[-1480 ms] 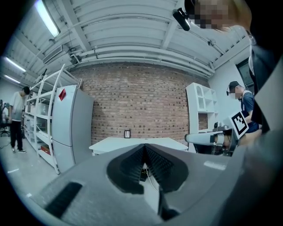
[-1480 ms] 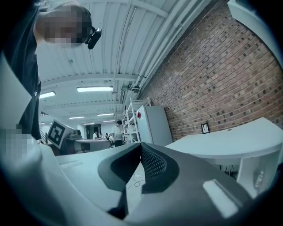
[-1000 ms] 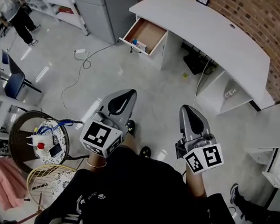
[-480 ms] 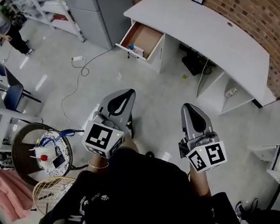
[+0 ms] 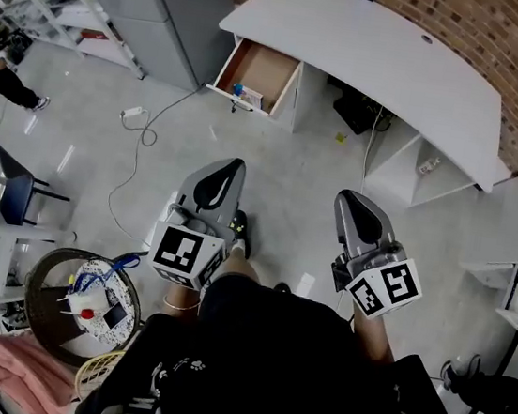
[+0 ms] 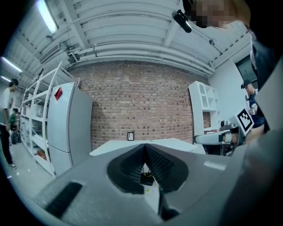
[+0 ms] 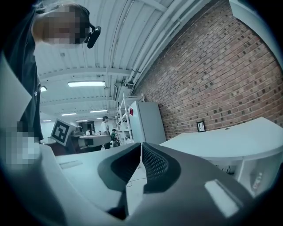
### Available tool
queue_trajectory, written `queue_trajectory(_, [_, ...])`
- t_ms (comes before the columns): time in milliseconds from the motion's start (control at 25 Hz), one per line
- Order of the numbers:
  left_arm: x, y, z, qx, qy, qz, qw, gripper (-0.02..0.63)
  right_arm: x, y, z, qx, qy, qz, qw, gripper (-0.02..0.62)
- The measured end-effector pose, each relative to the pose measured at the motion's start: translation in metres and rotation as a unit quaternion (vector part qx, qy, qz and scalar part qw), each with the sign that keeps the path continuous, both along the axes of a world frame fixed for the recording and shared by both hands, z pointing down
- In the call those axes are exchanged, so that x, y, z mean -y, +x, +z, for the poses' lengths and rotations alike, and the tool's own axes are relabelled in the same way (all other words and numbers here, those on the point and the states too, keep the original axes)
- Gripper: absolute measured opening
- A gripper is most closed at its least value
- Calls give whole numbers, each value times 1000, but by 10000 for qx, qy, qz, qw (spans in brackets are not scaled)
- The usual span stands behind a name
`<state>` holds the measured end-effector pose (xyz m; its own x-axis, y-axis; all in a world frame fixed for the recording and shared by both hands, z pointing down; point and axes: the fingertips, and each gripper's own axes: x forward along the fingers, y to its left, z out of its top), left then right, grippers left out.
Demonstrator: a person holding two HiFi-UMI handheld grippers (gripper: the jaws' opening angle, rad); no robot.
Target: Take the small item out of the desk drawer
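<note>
A white curved desk [image 5: 383, 57] stands against the brick wall, and its wooden drawer [image 5: 261, 69] is pulled open at the left end. A small blue-and-white item [image 5: 238, 89] lies at the drawer's front edge. Both grippers are held level over the floor, well short of the desk. My left gripper [image 5: 234, 164] points toward the drawer with its jaws shut and nothing in them [image 6: 143, 148]. My right gripper [image 5: 347, 199] is beside it, also shut and empty [image 7: 140, 145]. The desk top [image 6: 146, 143] shows ahead in the left gripper view.
A cable [image 5: 138, 152] and a power strip [image 5: 131, 113] lie on the floor left of the path. A grey cabinet [image 5: 171, 10] stands by the drawer, and a dark box [image 5: 359, 110] sits under the desk. A round basket [image 5: 86, 297] and a chair [image 5: 7, 182] are at the left.
The person has stepped toward the desk, carrying both grippers forward. The basket and chair have slid back in the head view. Both jaws stayed shut.
</note>
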<state>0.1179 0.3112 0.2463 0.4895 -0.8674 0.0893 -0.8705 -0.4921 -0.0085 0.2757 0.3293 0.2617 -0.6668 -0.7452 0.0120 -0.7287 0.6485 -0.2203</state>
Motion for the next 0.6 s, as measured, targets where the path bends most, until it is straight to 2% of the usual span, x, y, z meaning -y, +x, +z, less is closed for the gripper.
queue_trajectory(360, [54, -33, 19, -28, -198, -11, 9998, -8, 55, -33, 10, -112, -130, -25, 9998, 11])
queue_trajectory(600, [94, -58, 12, -22, -157, 53, 9999, -8, 95, -62, 8, -106, -153, -34, 9998, 11])
